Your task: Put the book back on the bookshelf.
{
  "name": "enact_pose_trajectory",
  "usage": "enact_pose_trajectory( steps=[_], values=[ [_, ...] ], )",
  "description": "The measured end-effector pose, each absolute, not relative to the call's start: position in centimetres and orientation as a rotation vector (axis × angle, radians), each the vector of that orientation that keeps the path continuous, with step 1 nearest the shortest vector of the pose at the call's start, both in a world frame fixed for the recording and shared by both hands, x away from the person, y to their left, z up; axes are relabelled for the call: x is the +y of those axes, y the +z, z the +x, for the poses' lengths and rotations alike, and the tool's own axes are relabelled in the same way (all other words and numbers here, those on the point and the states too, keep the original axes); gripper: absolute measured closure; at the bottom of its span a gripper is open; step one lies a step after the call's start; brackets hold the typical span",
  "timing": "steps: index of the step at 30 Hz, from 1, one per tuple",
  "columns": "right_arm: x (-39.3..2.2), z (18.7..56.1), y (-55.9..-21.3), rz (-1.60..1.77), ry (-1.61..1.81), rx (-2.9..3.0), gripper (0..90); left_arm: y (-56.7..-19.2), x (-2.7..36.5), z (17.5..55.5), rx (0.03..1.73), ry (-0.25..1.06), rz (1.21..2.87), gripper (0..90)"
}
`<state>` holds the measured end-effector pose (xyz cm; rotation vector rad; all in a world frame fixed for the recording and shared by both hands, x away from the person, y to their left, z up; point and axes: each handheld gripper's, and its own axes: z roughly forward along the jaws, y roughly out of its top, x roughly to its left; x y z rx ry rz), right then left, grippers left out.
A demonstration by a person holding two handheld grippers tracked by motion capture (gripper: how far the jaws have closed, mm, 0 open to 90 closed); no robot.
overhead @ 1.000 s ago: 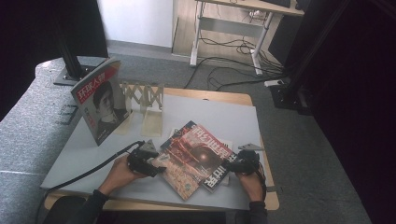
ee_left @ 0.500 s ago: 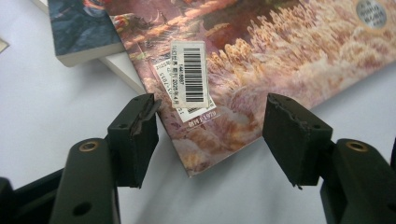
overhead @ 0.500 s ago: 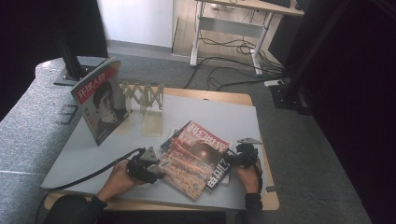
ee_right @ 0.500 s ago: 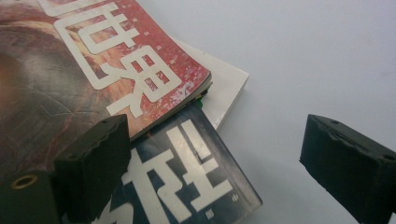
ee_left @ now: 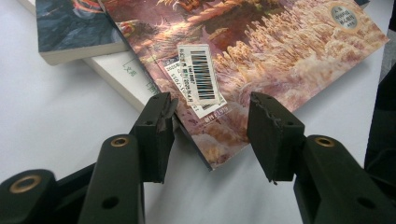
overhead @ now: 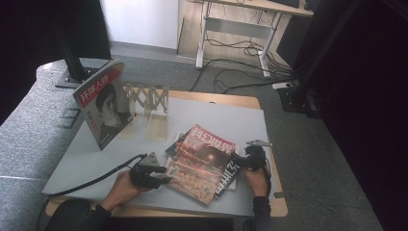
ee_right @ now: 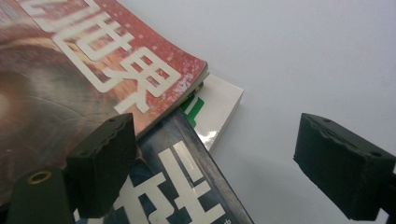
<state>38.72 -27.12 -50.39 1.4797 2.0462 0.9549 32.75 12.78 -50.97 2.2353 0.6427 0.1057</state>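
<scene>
Red mag [overhead: 201,163] tops 3 stacked books; L gripper [overhead: 161,176] fingers closing round its corner, R gripper [overhead: 239,161] wide.

L gripper [ee_left: 210,135] jaws closing round mag [ee_left: 261,56] corner

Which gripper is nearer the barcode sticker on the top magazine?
Left. The left gripper straddles the magazine's corner right beside the barcode sticker, jaws just closing in. The right gripper sits at the stack's opposite edge, by the title lettering.
</scene>
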Motion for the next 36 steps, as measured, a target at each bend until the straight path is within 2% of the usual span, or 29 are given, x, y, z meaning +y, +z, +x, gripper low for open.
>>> enact_pose_trajectory(
  steps=[11, 15, 18, 22, 25, 27, 29, 36],
  values=[
    [-27.0, 38.9, -50.6, 1.466, 0.976, 2.078, 12.5, -51.2, 11.8, 32.9, 0.654, 0.133, 2.173, 52.8],
    [-26.9, 38.9, -50.5, 1.458, 0.974, 2.081, 12.5, -50.7, 11.0, 32.8, 0.602, 0.223, 2.231, 51.2],
    [-27.0, 38.8, -50.6, 1.453, 0.974, 2.082, 12.5, -50.4, 11.4, 33.1, 0.607, 0.178, 2.227, 52.2],
    [-27.1, 38.6, -50.6, 1.455, 0.98, 2.082, 12.5, -50.2, 11.8, 32.7, 0.582, 0.18, 2.255, 52.8],
    [-27.2, 38.5, -50.6, 1.449, 0.978, 2.085, 12.5, -50.1, 12.2, 32.3, 0.569, 0.172, 2.252, 56.2],
    [-27.2, 38.4, -50.6, 1.448, 0.977, 2.085, 12.5, -50.4, 12.8, 32.4, 0.582, 0.114, 2.23, 63.8],
    [-27.2, 38.3, -50.6, 1.445, 0.975, 2.087, 12.5, -50.5, 13.1, 32.5, 0.586, 0.092, 2.226, 64.7],
    [-27.2, 38.3, -50.6, 1.439, 0.978, 2.098, 12.5, -51.1, 12.8, 32.1, 0.574, 0.158, 2.251, 70.9]
  ],
)
